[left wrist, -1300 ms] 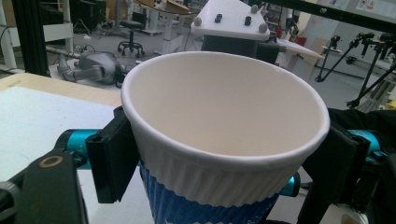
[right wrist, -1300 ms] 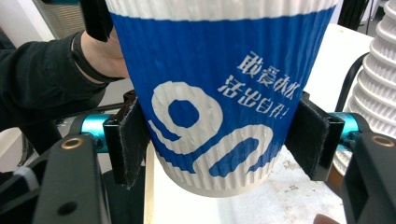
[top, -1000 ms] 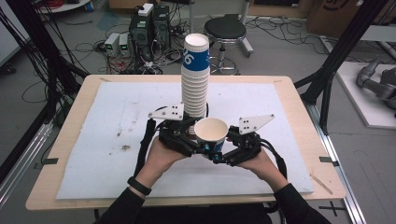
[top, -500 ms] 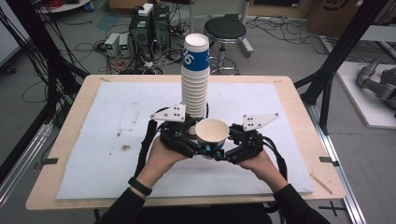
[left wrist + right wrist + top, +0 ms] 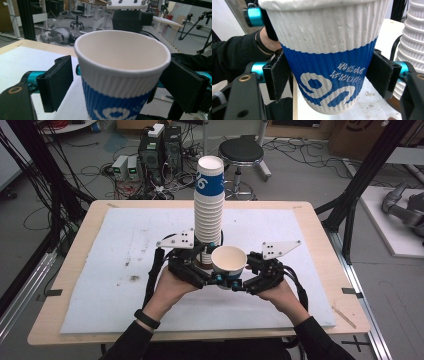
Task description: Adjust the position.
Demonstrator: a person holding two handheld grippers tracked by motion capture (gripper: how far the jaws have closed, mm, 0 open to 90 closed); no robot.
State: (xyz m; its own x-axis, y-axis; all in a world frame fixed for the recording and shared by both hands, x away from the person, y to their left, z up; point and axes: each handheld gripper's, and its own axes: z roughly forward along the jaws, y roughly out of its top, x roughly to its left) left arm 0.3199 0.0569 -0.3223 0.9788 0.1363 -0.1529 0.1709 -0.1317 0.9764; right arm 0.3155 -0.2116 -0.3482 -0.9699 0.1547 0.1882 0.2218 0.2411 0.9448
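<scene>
A pale wooden table (image 5: pixel 320 227) covered by a white, stained mat (image 5: pixel 125 260) is seen beneath both grippers, cabled racks and a stool (image 5: pixel 241 151) beyond. The ribbed blue-and-white paper cup (image 5: pixel 228 264) is clamped by the right gripper (image 5: pixel 239 286). The left gripper (image 5: pixel 212 281), jaws just opened, flanks it with a gap. A tall cup stack (image 5: pixel 208 205) stands just behind.

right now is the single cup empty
Yes, the left gripper view looks into the cup and shows a bare white inside.
</scene>
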